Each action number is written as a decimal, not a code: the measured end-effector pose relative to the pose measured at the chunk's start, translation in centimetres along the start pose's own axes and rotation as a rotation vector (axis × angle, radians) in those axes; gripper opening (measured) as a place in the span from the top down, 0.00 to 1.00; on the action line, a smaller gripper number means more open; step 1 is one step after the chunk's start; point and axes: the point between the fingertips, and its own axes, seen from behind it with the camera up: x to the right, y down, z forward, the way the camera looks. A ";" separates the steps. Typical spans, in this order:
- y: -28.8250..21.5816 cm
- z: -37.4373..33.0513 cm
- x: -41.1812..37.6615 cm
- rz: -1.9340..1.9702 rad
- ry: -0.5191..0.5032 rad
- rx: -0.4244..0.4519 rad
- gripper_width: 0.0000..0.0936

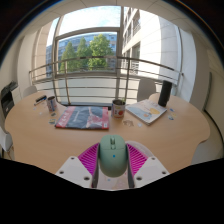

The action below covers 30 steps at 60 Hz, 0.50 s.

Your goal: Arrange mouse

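Note:
A pale green computer mouse sits between my two fingers, its front end pointing away from me. My gripper is shut on the mouse, with the pink pads pressing on its left and right sides. The mouse is held above the near part of the light wooden table. Its rear end is hidden low between the fingers.
Beyond the fingers lie a colourful magazine, a dark mug and an open booklet. A can stands at the far left and a dark upright box at the far right. A window with a railing is behind the table.

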 end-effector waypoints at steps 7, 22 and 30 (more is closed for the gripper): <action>5.5 2.4 2.2 0.009 -0.025 -0.095 0.55; 8.7 3.3 3.0 0.018 -0.056 -0.154 0.20; 5.6 -1.2 3.0 0.005 -0.041 -0.092 0.09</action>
